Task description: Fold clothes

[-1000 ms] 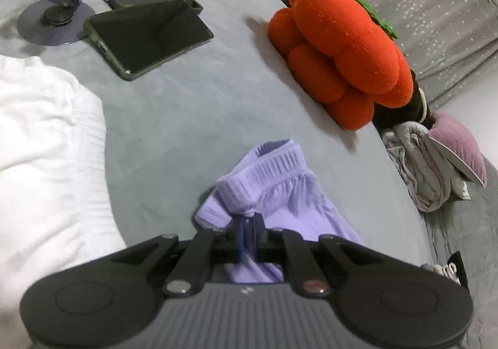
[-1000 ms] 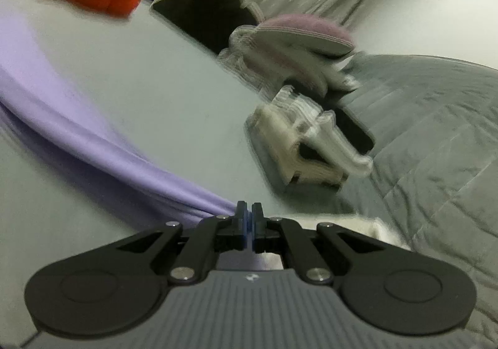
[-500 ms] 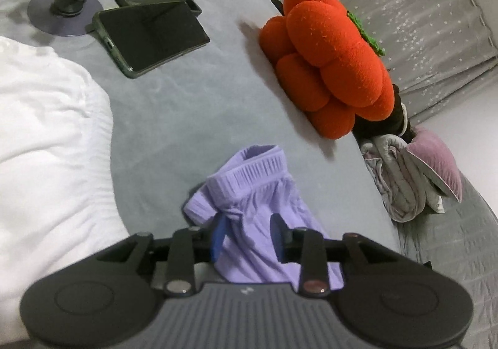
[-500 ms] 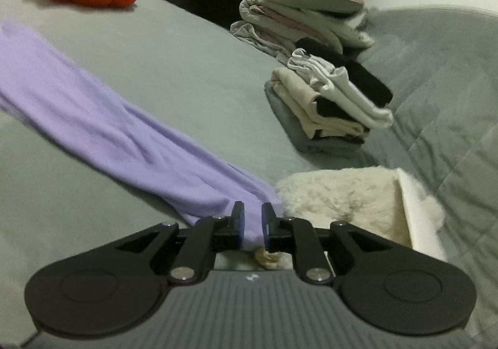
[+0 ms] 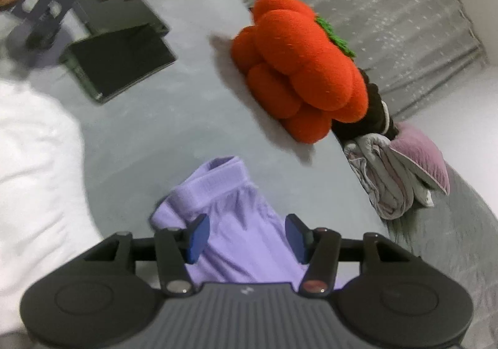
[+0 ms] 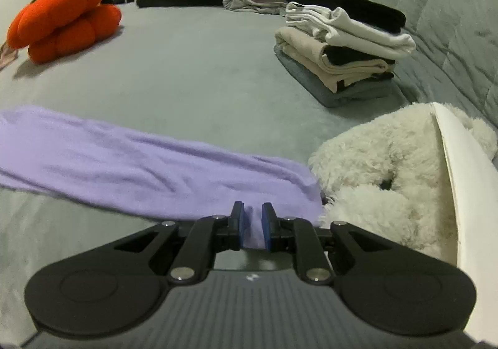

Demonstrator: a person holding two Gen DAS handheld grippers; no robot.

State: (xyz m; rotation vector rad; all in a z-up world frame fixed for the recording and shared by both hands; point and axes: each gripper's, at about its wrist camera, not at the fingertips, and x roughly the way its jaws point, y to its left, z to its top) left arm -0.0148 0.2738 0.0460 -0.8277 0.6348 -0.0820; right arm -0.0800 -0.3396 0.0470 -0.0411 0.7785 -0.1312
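Both grippers sit at opposite ends of one long lilac knit garment [image 6: 149, 168] lying flat across the grey bedsheet [image 6: 193, 68], its long axis running from the ribbed waistband just ahead of the left gripper [image 5: 247, 238] to the plain end under the right gripper [image 6: 252, 226] beside a fluffy white cushion [image 6: 382, 174]. Left jaws are opening, halfway wide with cloth showing between but not pinched; right jaws stand narrow, pads apart and clear of the fabric below. Each hand tilts downward, so either end looks equally within reach.
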